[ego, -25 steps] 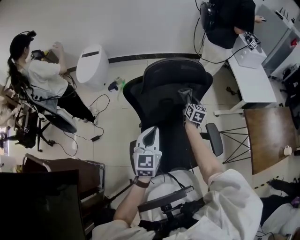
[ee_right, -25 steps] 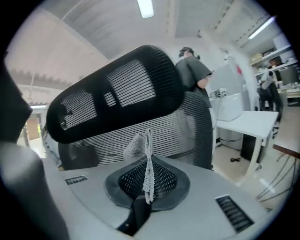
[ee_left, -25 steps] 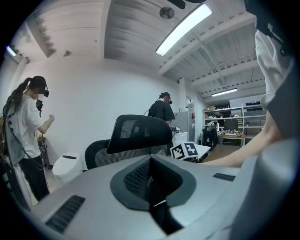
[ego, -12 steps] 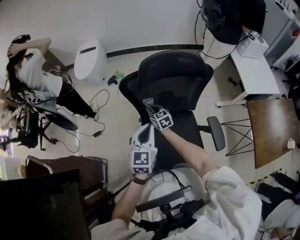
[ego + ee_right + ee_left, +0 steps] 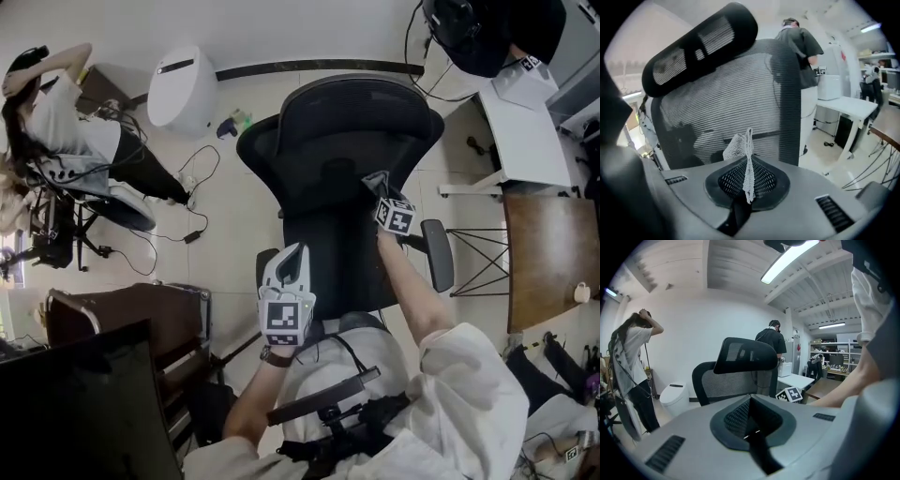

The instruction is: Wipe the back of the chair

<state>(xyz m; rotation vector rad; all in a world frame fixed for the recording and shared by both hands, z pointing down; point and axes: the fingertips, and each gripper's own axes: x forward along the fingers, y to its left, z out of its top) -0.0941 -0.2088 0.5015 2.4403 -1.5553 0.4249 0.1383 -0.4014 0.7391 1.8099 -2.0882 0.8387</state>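
A black mesh office chair [image 5: 342, 141] stands in front of me, its backrest [image 5: 731, 108] and headrest [image 5: 701, 47] filling the right gripper view. My right gripper [image 5: 379, 185] is shut on a small white mesh cloth [image 5: 739, 146] and holds it up against the right half of the backrest; whether the cloth touches the mesh I cannot tell. My left gripper [image 5: 293, 251] hangs lower, at the chair's left side near my body. Its jaws are shut with nothing in them. The left gripper view shows the chair [image 5: 736, 376] from a distance.
A white appliance [image 5: 185, 89] stands on the floor behind the chair, with cables [image 5: 202, 216] beside it. One person [image 5: 66, 122] stands at the left and another [image 5: 487, 33] at a white desk [image 5: 525, 131]. A wooden table [image 5: 553, 262] is at the right.
The right gripper with the cloth swept from the backrest's right side to its left, then back to the right. The left gripper barely moved. The person at the left raised their arms.
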